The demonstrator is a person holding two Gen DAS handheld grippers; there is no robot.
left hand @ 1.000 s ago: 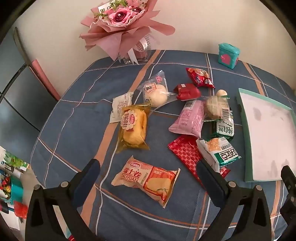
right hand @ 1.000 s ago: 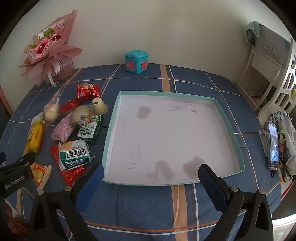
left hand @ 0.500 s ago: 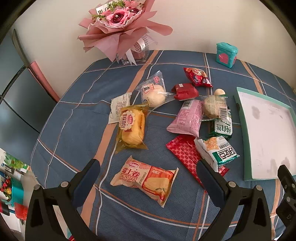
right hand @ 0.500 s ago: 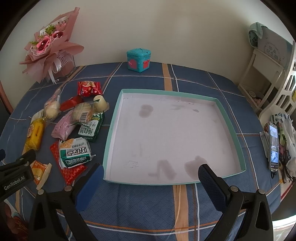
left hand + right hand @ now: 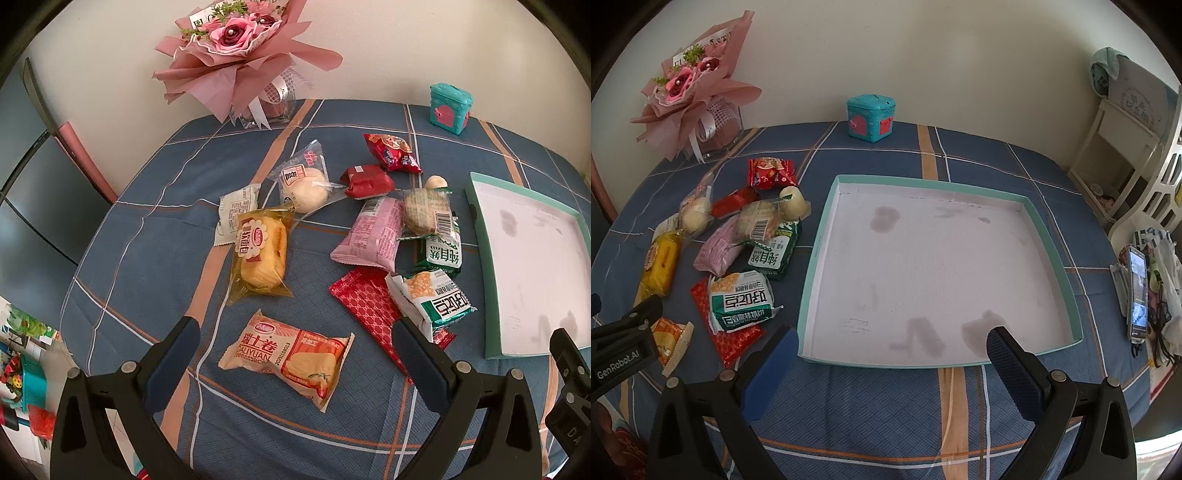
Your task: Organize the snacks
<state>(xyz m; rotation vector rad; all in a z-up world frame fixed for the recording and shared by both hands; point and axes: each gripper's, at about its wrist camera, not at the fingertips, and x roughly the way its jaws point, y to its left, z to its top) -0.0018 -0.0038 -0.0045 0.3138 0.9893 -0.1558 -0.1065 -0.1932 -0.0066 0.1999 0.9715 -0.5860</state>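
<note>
While both tongs hover with jaws spread wide and nothing between them, the snacks all lie loose on the counter with the blue plaid cloth [image 5: 155, 236], none in the shallow teal-rimmed white tray [image 5: 1054, 254]. Left tongs [image 5: 295, 332] hang over the near orange-and-cream swiss roll packet [image 5: 286, 356], which sits between the two blue-padded fingers in view but untouched. Just beyond: clear yellow soft-bread bag [image 5: 260, 254], white flat sachet [image 5: 234, 212] partly under it, clear bag with a round pale bun [image 5: 304, 184]. Right of those: pink wrapper [image 5: 371, 234], clear bag with a brown cake [image 5: 426, 214] overlapping it, green-white biscuit pack [image 5: 441, 254], green-white corn snack pack [image 5: 432, 301] lying on a red patterned flat packet [image 5: 365, 302]. Far side: dark red small wrapper [image 5: 367, 181], red printed crisp bag [image 5: 391, 151]. Right tongs [image 5: 892, 345] hang over the near rim of the tray, tray bare inside. Versus a second ago, left view has slid slightly forward: snacks sit a bit lower and nearer in frame; right view shifted slightly, tray nearly same place. No item moved.
</note>
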